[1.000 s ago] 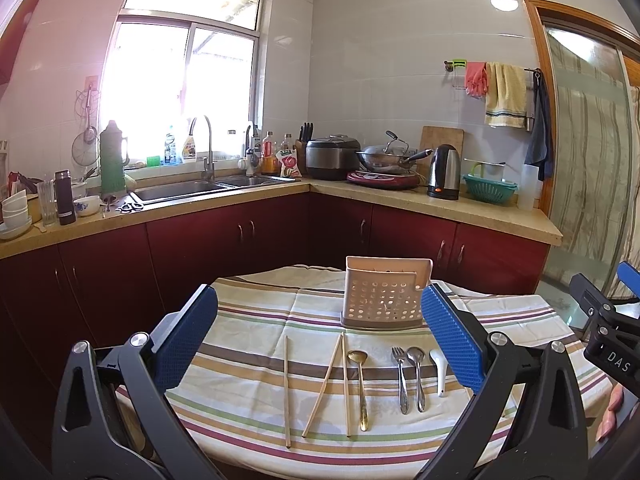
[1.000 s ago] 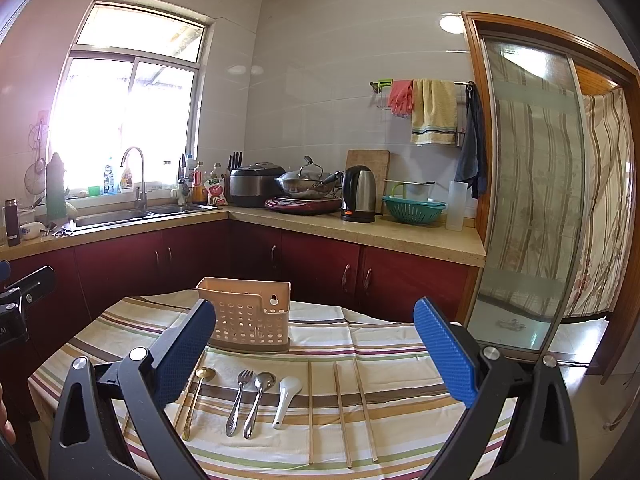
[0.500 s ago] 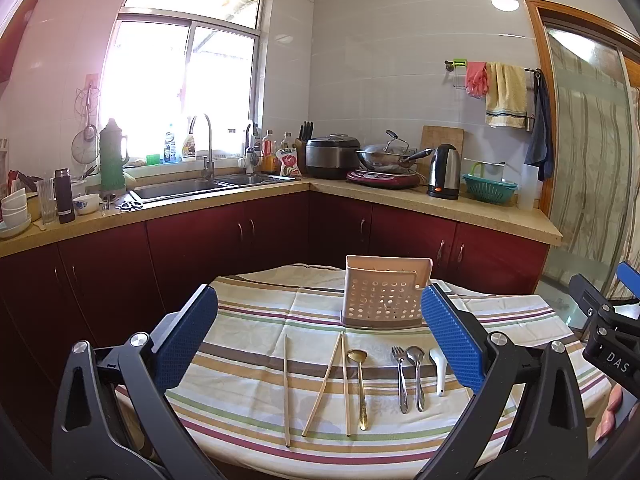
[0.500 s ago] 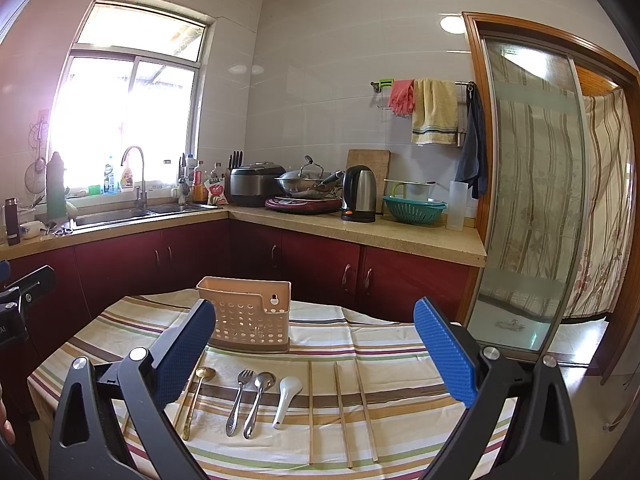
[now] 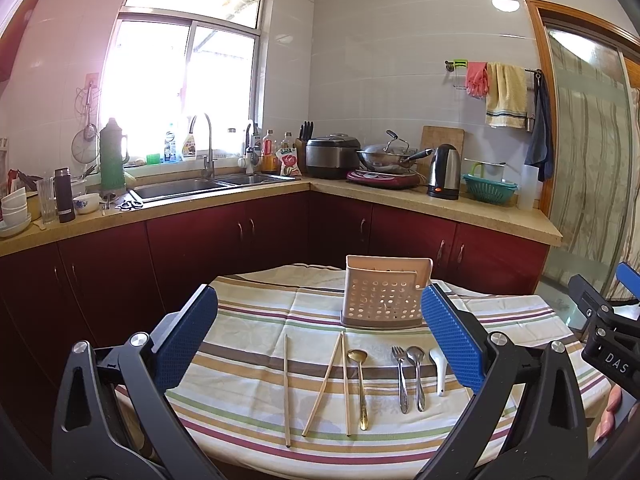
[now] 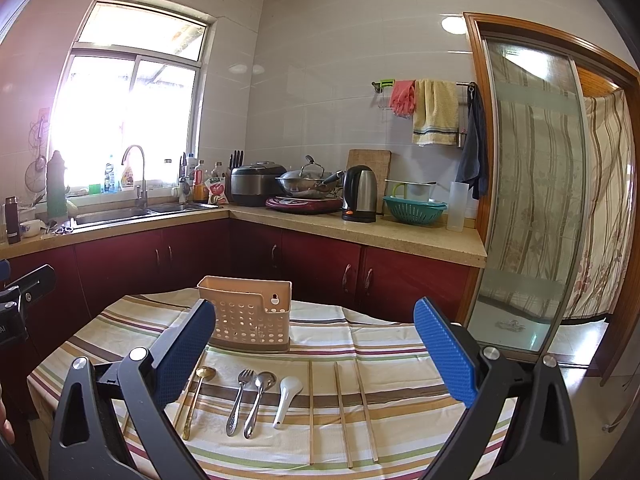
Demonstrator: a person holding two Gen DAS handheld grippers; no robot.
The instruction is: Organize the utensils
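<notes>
A beige perforated utensil holder (image 5: 385, 295) (image 6: 251, 313) stands upright on the striped tablecloth (image 5: 248, 364). In front of it lie chopsticks (image 5: 286, 388) (image 6: 341, 412), a gold spoon (image 5: 360, 384) (image 6: 197, 396), a steel fork (image 5: 401, 376) (image 6: 238, 400), a steel spoon (image 5: 417, 372) (image 6: 257, 400) and a white ceramic spoon (image 5: 439, 368) (image 6: 286, 398). My left gripper (image 5: 320, 340) is open and empty, held above the near table edge. My right gripper (image 6: 316, 352) is open and empty, to the right of the left one.
Dark red cabinets with a stone counter (image 5: 440, 204) run behind the table, with a sink (image 5: 180, 190), kettle (image 5: 444, 172) and wok (image 5: 384, 156). A glass sliding door (image 6: 528, 200) stands at the right.
</notes>
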